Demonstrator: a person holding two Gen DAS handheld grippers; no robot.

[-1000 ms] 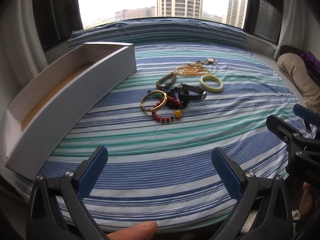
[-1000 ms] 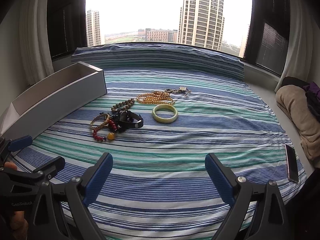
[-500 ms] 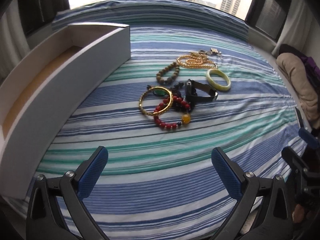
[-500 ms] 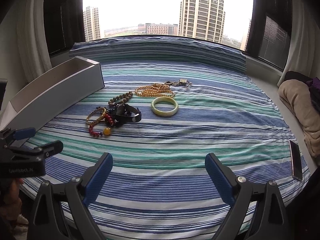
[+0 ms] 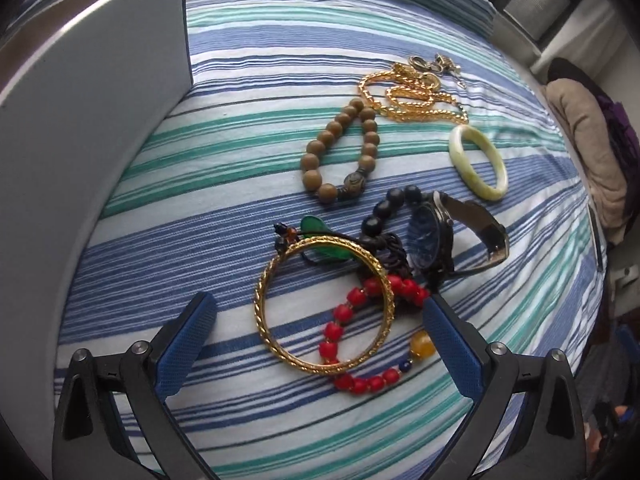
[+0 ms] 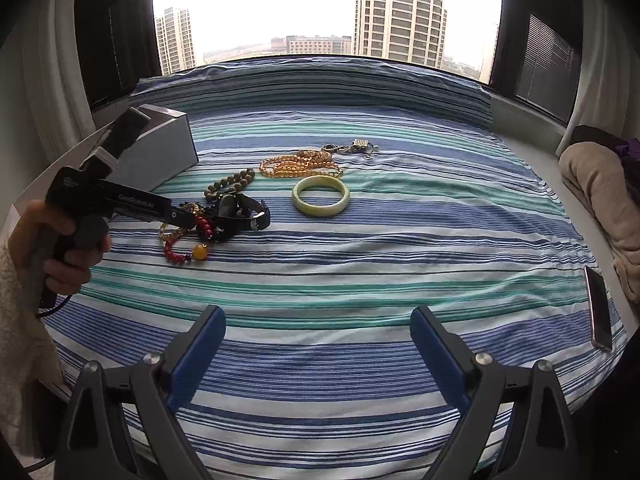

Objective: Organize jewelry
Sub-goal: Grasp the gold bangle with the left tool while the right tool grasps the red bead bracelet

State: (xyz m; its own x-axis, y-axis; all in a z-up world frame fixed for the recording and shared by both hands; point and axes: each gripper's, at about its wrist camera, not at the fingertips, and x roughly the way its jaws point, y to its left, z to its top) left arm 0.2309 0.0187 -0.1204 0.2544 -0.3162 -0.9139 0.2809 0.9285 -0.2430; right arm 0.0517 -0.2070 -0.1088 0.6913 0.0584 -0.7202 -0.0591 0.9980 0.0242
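The left gripper (image 5: 320, 328) has been brought down and forward over the near end of the jewelry pile, its jaws spread wide, so that the gold bangle (image 5: 324, 306) and part of the red bead bracelet (image 5: 362, 344) now lie between its blue pads (image 5: 188, 344); nothing is gripped yet. This is judged to be the approach to a first pick, with the bangle, which lies on top of the red beads and over a green piece (image 5: 320, 236), as the likely target. A second ago the same gripper was held well back from the pile, with the white box (image 5: 92, 92) seen whole at its left; now only the box's outer wall is shown close beside the pile, and the window has been almost lost from the view. The wooden bead bracelet (image 5: 340, 152), gold chain (image 5: 408, 96), jade bangle (image 5: 478, 162) and watch (image 5: 444, 232) lie unmoved on the striped bedspread (image 5: 240, 208). The right gripper (image 6: 318, 344) is held wide apart and empty, well short of the pile, much as before, with a phone (image 6: 598, 312) at the bed's right edge. No item is seen to have been placed in the box.
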